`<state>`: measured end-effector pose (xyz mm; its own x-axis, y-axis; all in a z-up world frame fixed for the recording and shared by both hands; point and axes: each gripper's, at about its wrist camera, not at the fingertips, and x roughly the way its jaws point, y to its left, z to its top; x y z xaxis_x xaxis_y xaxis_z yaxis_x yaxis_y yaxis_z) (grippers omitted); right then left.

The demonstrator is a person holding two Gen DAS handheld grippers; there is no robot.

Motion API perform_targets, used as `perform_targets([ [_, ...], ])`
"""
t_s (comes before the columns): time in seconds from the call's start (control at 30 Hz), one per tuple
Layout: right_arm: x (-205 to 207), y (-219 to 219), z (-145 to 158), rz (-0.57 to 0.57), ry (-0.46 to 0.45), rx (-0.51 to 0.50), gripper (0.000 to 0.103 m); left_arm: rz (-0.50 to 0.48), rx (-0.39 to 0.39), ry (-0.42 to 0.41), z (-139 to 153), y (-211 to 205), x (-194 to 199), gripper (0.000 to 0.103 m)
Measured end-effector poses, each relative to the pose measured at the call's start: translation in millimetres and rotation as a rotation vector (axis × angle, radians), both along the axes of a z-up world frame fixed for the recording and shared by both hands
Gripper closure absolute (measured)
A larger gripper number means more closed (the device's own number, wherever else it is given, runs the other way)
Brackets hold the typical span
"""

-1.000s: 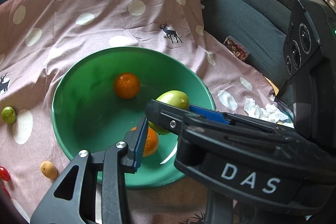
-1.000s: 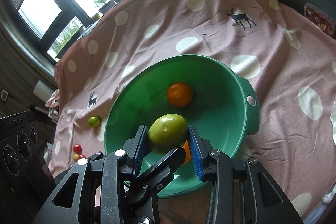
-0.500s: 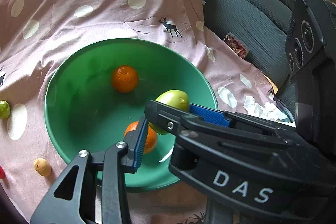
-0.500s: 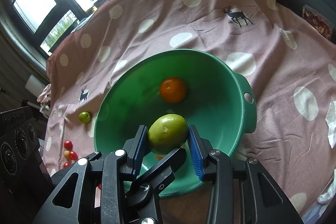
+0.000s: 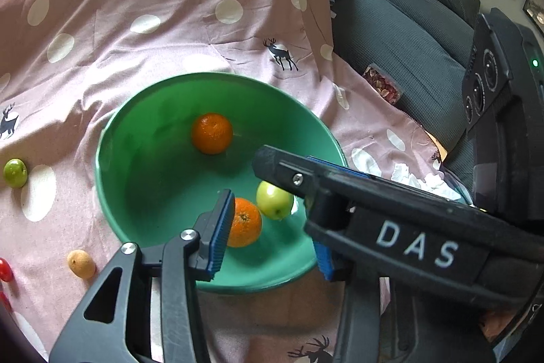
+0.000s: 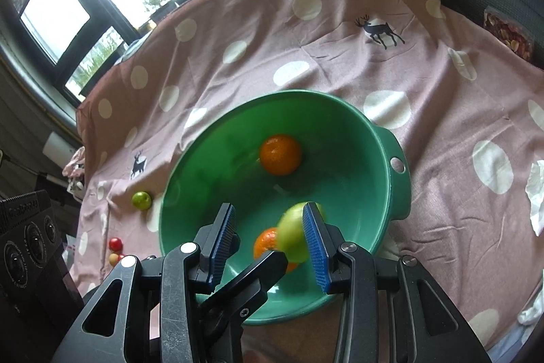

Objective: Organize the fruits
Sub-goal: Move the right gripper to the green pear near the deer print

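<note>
The green apple (image 6: 293,233) is blurred in the right wrist view, apparently loose and dropping into the green bowl (image 6: 396,189), right beside the nearer orange (image 5: 244,221). The right gripper (image 6: 270,242) has its jaws spread wide, pinching nothing; the apple lies just off the inner face of one blue pad. A second orange (image 6: 280,154) sits farther back in the bowl.

The left gripper (image 5: 272,237) hovers over the bowl's near rim, jaws spread and empty, and the right gripper's finger crosses between them.

Risks, as I judge them: the apple may bounce off the orange and roll about, or bruise. The two grippers are crowded and could knock together on pulling away. A small green fruit (image 6: 141,200), red ones (image 6: 115,244) and a tan fruit (image 5: 81,263) lie on the spotted cloth (image 5: 153,22); its folds could send them rolling.
</note>
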<state>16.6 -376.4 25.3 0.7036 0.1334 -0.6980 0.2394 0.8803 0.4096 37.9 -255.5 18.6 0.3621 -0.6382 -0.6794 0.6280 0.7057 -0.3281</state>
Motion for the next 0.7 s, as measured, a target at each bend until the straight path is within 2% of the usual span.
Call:
perform_targets([
  [0.1, -4, 2, 7, -0.016, -0.037, -0.015, 0.042, 0.026, -0.017, -0.028, 13, 17, -5, 0.049],
  [0.23, -3, 5, 12, -0.019, -0.062, -0.009, 0.04, 0.086, -0.037, -0.046, 27, 50, -10, 0.042],
  [0.3, -2, 8, 14, -0.026, -0.071, -0.016, 0.032, 0.126, -0.043, -0.049, 31, 71, -11, 0.038],
  [0.7, 8, 50, 21, 0.011, -0.081, -0.097, 0.031, 0.471, 0.037, -0.063, 26, 201, -12, 0.037],
])
